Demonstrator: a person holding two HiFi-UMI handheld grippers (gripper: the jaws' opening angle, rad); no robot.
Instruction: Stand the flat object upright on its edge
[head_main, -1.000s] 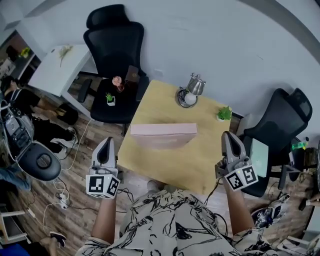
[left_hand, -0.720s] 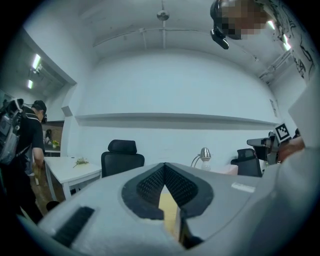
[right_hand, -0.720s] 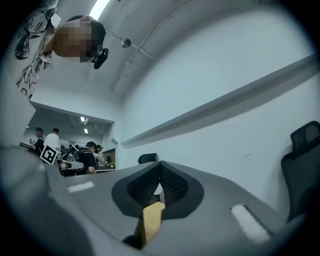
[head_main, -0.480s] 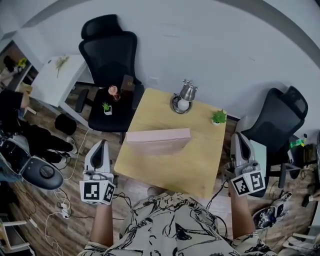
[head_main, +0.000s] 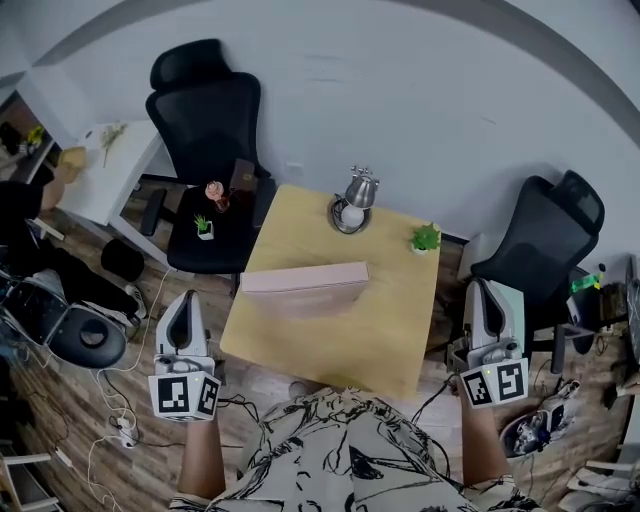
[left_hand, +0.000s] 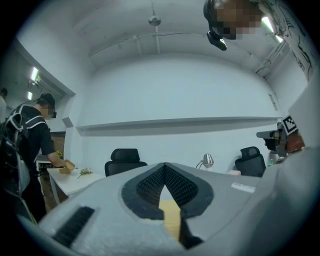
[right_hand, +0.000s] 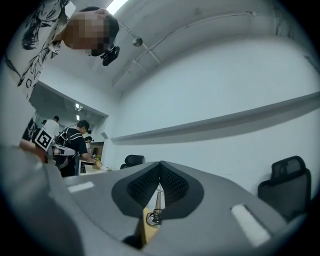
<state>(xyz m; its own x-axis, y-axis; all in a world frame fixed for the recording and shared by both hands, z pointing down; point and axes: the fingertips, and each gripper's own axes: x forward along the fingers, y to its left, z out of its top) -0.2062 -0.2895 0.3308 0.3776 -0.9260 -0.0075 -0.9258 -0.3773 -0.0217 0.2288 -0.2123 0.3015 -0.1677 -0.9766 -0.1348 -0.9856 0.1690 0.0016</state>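
On wood floor, square table (head_main: 385, 325) seen, black office chair (head_main: 205, 120) at far left corner. Pink flat object (head_main: 303, 287) stood upright on long edge, table's left half, untouched. Left gripper (head_main: 183, 300) held off table's left side, right gripper (head_main: 483, 292) off right side; both jaws pressed together, nothing gripped. Desk lamp (head_main: 352, 195), small potted plant (head_main: 425, 238) placed near far edge.

This is an office. Black high-backed office chairs (head_main: 205, 100) stand beside a small wooden desk (head_main: 385, 335) carrying a lamp (head_main: 352, 195) and a potted plant (head_main: 426, 238). A white desk (head_main: 105, 165) sits by plain white walls (head_main: 420, 90), and cables (head_main: 120, 420) trail over the wood-plank floor (head_main: 70, 400).
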